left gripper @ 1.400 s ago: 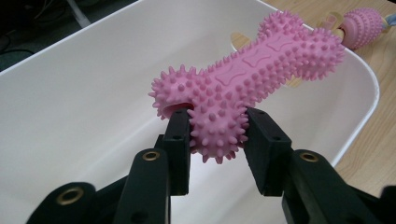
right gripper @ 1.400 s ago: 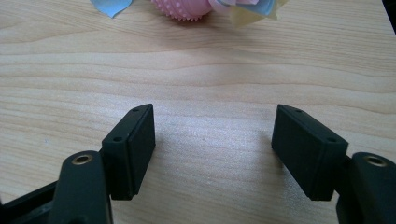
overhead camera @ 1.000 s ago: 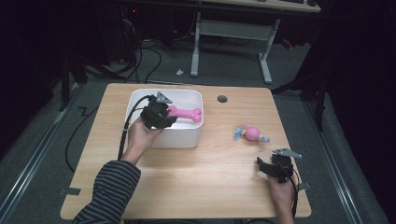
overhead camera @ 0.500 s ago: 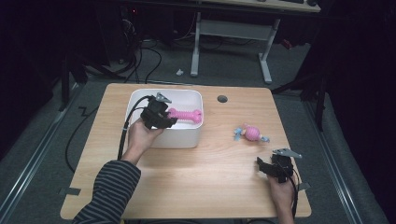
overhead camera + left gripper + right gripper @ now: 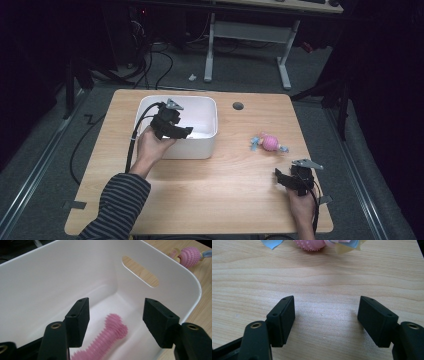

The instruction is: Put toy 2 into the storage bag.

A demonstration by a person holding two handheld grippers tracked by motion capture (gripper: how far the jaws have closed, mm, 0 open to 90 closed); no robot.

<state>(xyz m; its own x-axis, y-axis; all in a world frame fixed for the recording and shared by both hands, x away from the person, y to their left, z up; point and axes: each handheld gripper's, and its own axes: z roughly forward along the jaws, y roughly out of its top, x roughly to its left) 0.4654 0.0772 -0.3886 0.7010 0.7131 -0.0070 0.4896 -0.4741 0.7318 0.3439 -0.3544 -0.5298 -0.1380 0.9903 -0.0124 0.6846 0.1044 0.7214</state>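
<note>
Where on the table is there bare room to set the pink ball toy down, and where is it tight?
Bare wood runs along the table front, between the left gripper and right gripper, and between the white bin and pink ball toy. The bin's back-left corner is crowded; a pink bone lies inside.

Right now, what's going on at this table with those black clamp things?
A person is tidying pet toys into a white bin. The left gripper hangs over it, its jaws having just been opening, and the pink bone toy lies loose on the bottom. The right gripper waits open on the wooden table, short of a pink spiky ball toy.
</note>
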